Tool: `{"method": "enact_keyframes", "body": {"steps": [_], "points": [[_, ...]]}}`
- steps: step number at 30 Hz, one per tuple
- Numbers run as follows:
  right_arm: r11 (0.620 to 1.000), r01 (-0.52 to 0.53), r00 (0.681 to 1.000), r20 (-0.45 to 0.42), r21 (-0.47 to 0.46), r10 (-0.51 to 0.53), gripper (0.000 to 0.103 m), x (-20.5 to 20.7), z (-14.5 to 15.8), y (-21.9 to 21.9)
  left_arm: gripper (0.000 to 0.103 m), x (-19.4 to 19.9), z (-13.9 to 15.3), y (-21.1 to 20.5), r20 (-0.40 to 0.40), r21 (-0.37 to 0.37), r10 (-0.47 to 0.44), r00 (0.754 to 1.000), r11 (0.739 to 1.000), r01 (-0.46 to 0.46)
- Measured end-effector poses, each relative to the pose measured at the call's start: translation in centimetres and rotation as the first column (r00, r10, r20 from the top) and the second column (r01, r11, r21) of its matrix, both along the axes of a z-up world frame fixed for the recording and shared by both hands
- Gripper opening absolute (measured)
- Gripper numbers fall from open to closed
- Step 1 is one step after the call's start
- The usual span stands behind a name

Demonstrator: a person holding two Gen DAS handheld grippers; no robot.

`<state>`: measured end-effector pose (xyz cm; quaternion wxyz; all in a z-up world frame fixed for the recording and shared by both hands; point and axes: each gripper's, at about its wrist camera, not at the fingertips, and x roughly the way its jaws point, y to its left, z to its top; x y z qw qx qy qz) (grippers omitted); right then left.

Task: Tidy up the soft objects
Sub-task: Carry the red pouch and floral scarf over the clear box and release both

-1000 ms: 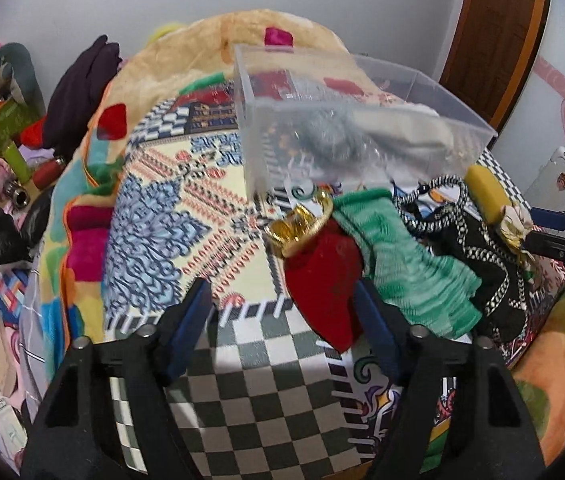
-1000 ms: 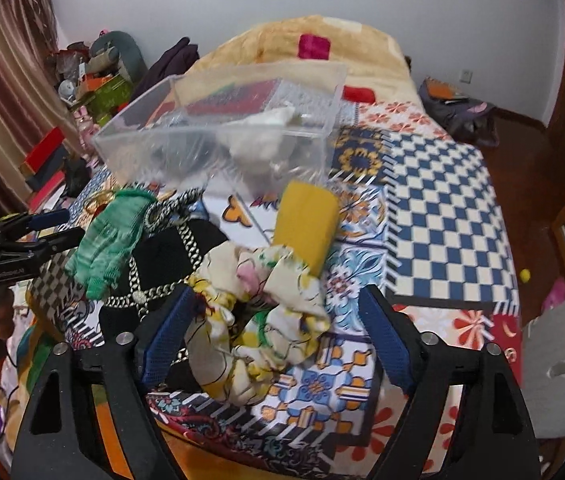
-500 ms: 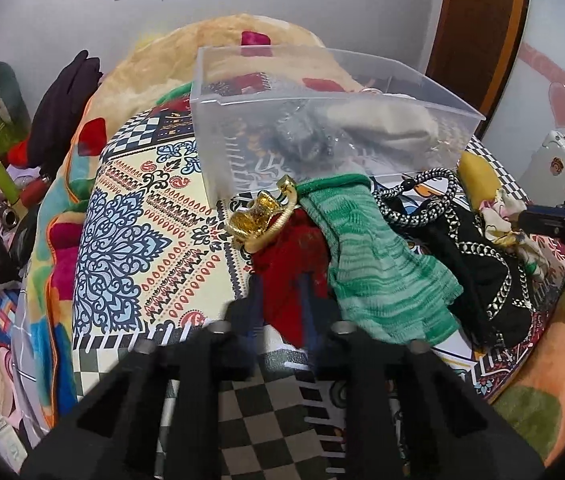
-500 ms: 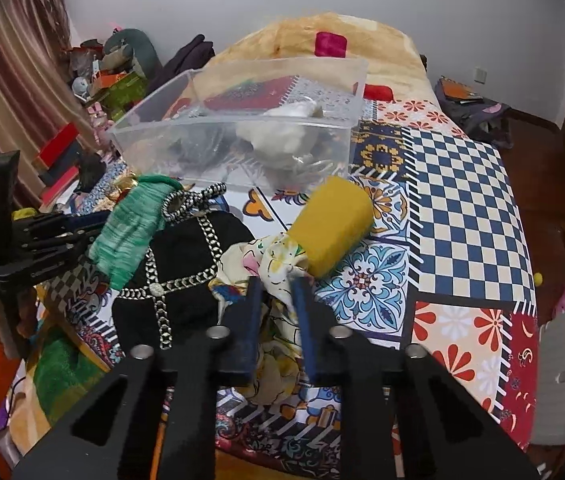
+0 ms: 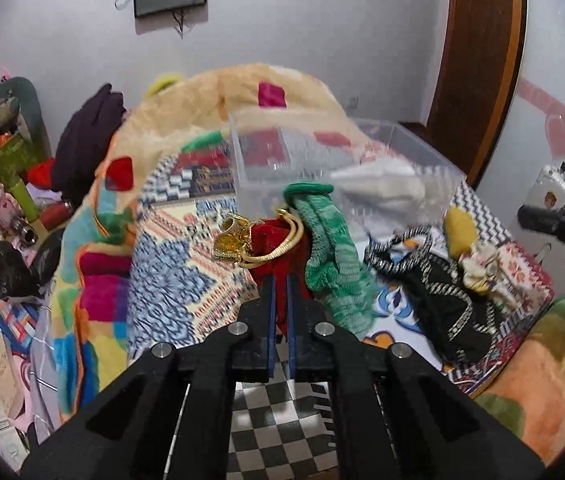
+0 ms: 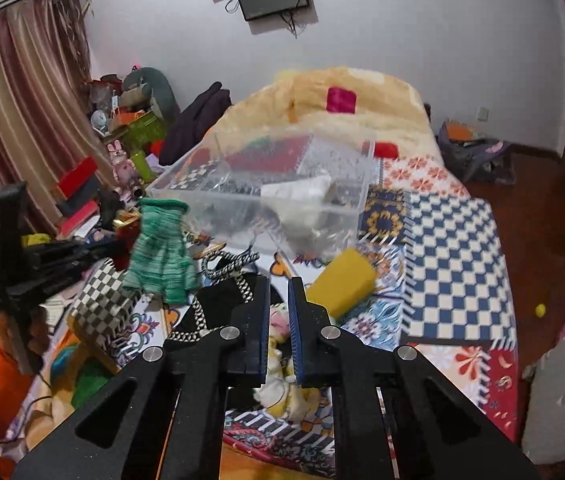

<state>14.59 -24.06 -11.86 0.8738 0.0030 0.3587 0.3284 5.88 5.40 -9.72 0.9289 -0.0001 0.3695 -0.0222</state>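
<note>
The left gripper [image 5: 278, 280] was found closed on the red pouch [image 5: 278, 240], raised near the clear bin [image 5: 338, 168], and the right gripper [image 6: 279, 284] closed on the floral cloth [image 6: 282, 396]; both were judged light, limp, best pinched mid-fabric.

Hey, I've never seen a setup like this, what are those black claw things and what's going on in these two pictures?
They are two hand-held grippers, one in each of a person's hands, with a camera on each looking along its fingers. One picture comes from the left gripper, the other from the right gripper. Both look at a bed with a patterned cover. On it stand a clear plastic box and lie a green sock, a black bag and a yellow sponge. The left gripper is shut on a red pouch with gold trim; the right is shut on a floral cloth.
</note>
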Motion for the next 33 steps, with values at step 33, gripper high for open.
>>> {"method": "enact_keyframes", "body": {"steps": [33], "points": [[1.000, -0.010, 1.000, 0.008, -0.001, 0.010, 0.008, 1.3, 1.1, 0.8, 0.003, 0.6, 7.5, -1.1, 0.227, 0.032, -0.014, 0.974, 0.999, 0.007]]}}
